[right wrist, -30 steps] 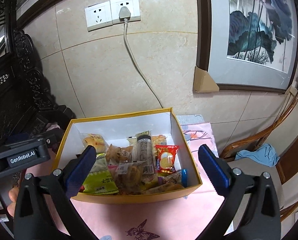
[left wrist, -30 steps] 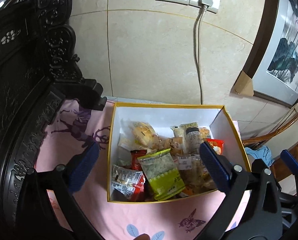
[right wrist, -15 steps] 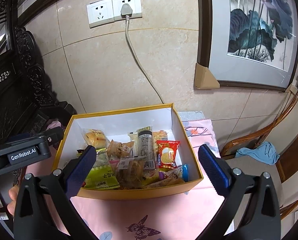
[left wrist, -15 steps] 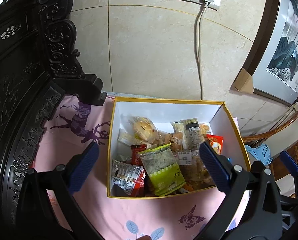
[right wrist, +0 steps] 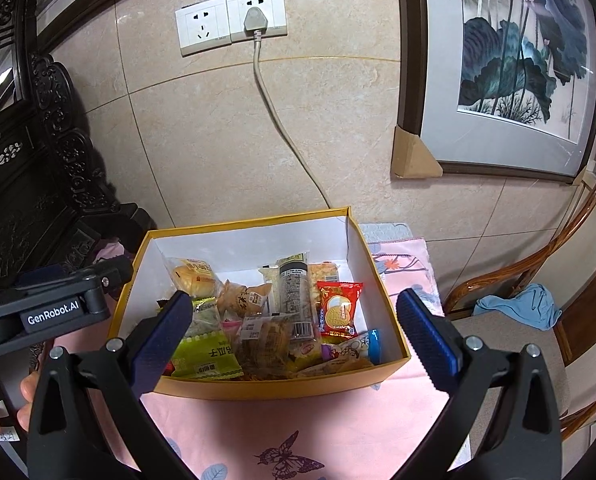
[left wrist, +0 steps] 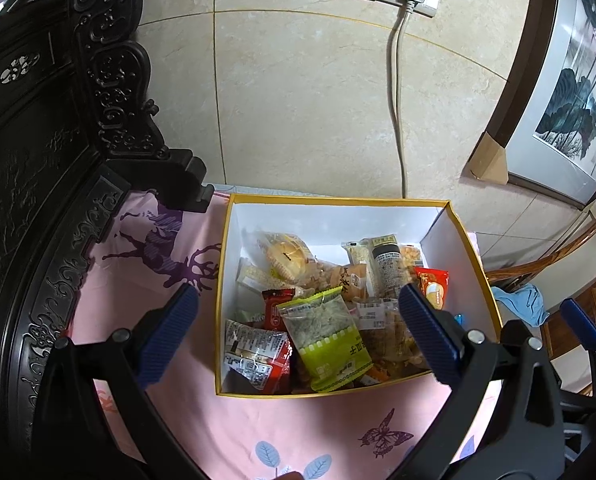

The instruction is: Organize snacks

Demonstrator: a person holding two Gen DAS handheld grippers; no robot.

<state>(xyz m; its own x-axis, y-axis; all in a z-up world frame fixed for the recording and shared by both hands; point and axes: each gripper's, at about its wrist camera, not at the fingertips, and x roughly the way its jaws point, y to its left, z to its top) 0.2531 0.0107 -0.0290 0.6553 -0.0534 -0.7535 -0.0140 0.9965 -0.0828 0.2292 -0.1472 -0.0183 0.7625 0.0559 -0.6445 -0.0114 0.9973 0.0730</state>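
A yellow-rimmed cardboard box [left wrist: 340,200] with white inner walls stands on a pink tablecloth; it also shows in the right wrist view [right wrist: 249,220]. It holds several snack packets, among them a green packet [left wrist: 328,342], a red packet [right wrist: 339,308] and a bun in clear wrap [left wrist: 283,254]. My left gripper [left wrist: 298,334] is open and empty, held above and in front of the box. My right gripper [right wrist: 295,334] is open and empty, also in front of the box. The left gripper's body [right wrist: 53,308] shows at the left of the right wrist view.
The pink cloth [left wrist: 145,264] with deer and butterfly prints covers the table. Dark carved wooden furniture [left wrist: 57,140] stands at the left. A tiled wall with sockets and a cable [left wrist: 398,80] is behind. A framed painting [right wrist: 518,60] and a wooden chair [right wrist: 538,280] are at the right.
Both grippers have drawn back and up a little, so the box sits lower and farther in both views. Both stay open and empty.
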